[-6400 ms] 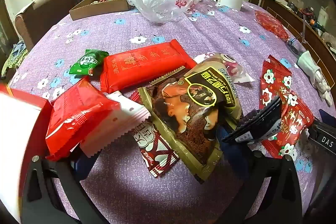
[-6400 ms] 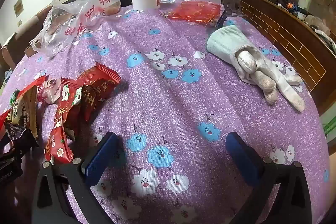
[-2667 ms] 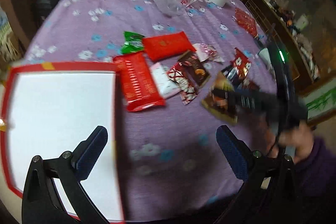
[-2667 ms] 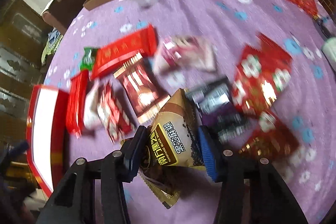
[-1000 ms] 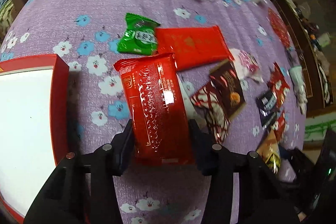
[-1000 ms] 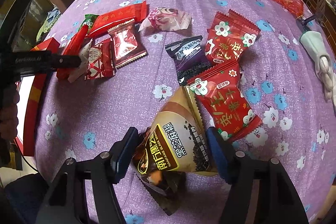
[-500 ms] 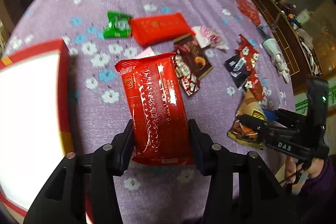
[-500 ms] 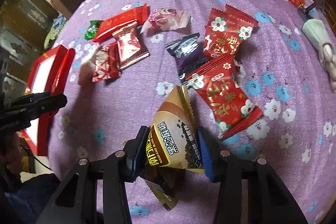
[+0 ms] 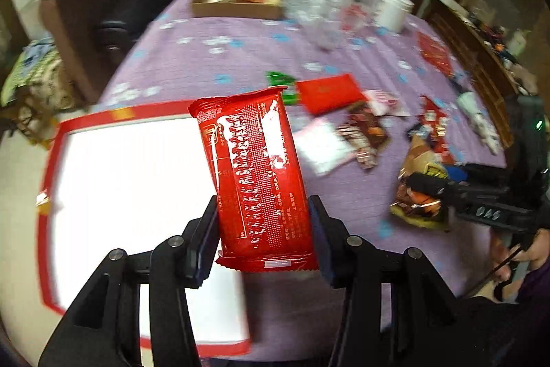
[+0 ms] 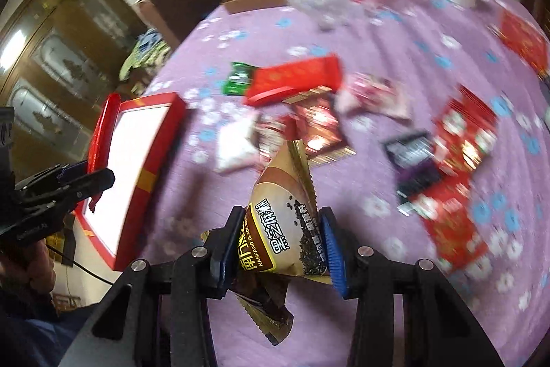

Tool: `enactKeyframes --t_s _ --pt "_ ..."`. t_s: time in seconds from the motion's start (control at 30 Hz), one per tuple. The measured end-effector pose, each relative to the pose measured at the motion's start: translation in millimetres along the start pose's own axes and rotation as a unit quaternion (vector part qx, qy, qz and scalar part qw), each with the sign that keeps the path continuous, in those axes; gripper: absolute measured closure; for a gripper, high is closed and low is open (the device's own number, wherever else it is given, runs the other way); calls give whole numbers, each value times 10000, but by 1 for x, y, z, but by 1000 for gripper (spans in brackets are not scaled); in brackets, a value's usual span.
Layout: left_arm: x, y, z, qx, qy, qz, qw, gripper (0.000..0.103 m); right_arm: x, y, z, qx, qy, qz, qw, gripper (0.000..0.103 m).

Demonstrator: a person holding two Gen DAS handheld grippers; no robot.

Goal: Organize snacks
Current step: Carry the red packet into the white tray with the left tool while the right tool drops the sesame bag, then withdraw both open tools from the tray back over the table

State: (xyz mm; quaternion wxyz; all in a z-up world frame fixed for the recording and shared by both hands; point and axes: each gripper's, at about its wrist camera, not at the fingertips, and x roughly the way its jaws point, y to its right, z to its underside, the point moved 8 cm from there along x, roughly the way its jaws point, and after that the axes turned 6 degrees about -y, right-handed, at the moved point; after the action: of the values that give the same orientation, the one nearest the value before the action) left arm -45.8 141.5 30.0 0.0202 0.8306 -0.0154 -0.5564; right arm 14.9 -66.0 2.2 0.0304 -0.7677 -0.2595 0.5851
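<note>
On the left, a red box (image 9: 51, 140) with a flat white inside is now being reached, and the long, shiny red packet (image 9: 256, 174), lying on the table a second ago, is being pinched in the left gripper (image 9: 263, 234) and held partly over the box's right edge, so it is likely being put away next. Further right, a crinkly brown sesame packet (image 10: 285, 229) is being squeezed in the right gripper (image 10: 282, 246) above the flowery purple cloth (image 10: 395, 57), where other small packets are being left for later.
</note>
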Motion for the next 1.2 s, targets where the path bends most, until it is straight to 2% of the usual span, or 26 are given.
enactKeyframes --t_s 0.2,0.47,0.67,0.77,0.93,1.1,1.17,1.2 --pt "10 -57 35 -388 -271 -556 9973 56 20 -70 -28 -823 -79 -148 9965 59" --pt "4 -109 52 -854 -230 -896 9920 59 50 -185 -57 -1913 -132 -411 9806 59" --pt "-2 -134 64 -1194 -191 -1028 9873 58 75 -229 -60 -2110 -386 -488 9755 56" --pt "-2 -141 67 -1389 -210 -1053 9845 57 77 -234 -62 -2053 -438 -589 9759 56" --pt "-2 -137 64 -1434 -204 -1021 9842 56 58 -218 -67 -1898 -146 -553 9802 55" --pt "-2 -109 44 -1168 -110 -808 9898 54 43 -151 -68 -1071 -57 -489 9930 55" --pt "-2 -90 35 -994 -54 -662 9928 45 34 -118 -67 -737 -7 -383 9965 55" --pt "-1 -81 31 -886 -51 -607 9942 44 31 -104 -65 -591 22 -330 9977 55"
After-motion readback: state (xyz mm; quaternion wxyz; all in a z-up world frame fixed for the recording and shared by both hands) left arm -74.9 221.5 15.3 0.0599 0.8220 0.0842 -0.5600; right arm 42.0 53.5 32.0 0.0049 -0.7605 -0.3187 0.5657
